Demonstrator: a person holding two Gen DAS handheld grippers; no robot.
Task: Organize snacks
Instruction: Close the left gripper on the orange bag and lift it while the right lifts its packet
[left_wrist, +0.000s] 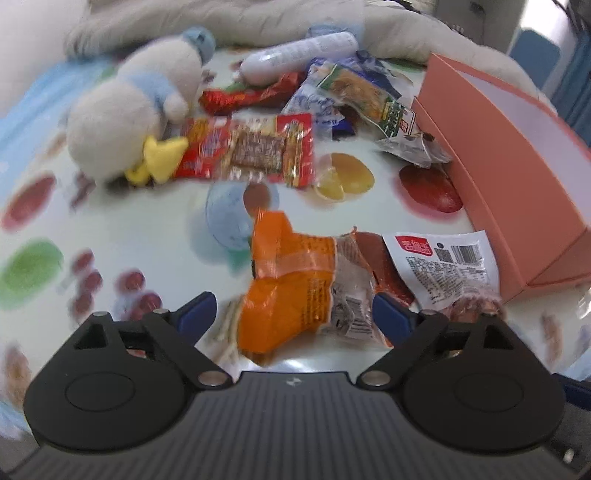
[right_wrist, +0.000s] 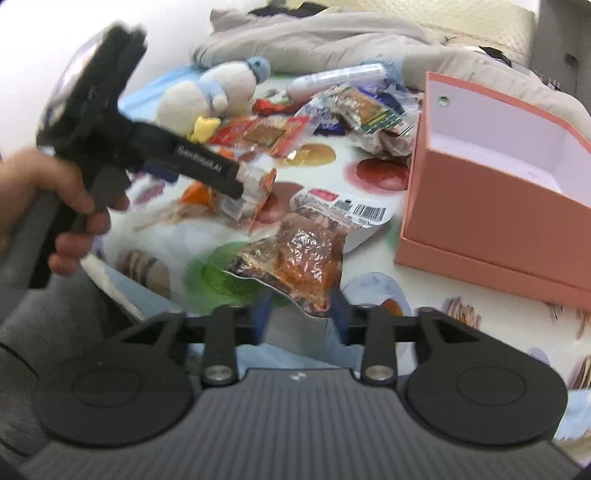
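Observation:
In the left wrist view my left gripper (left_wrist: 295, 314) is open around an orange and clear snack packet (left_wrist: 295, 288) on the fruit-print tablecloth. A white-labelled packet (left_wrist: 447, 262) lies just right of it. In the right wrist view my right gripper (right_wrist: 301, 314) stands partly open around the near corner of a crinkled brown-orange snack packet (right_wrist: 299, 258); whether it grips the packet is unclear. The left gripper's body (right_wrist: 155, 147) shows there above the orange packet (right_wrist: 255, 192). An open pink box (right_wrist: 495, 192) stands at the right, also in the left wrist view (left_wrist: 517, 173).
A pile of mixed snack packets (left_wrist: 332, 99) lies at the back of the table, with a red packet (left_wrist: 251, 147) in front. A white plush toy (left_wrist: 140, 110) sits at the back left. A grey blanket (right_wrist: 332, 37) lies behind. The table edge (right_wrist: 122, 291) is near left.

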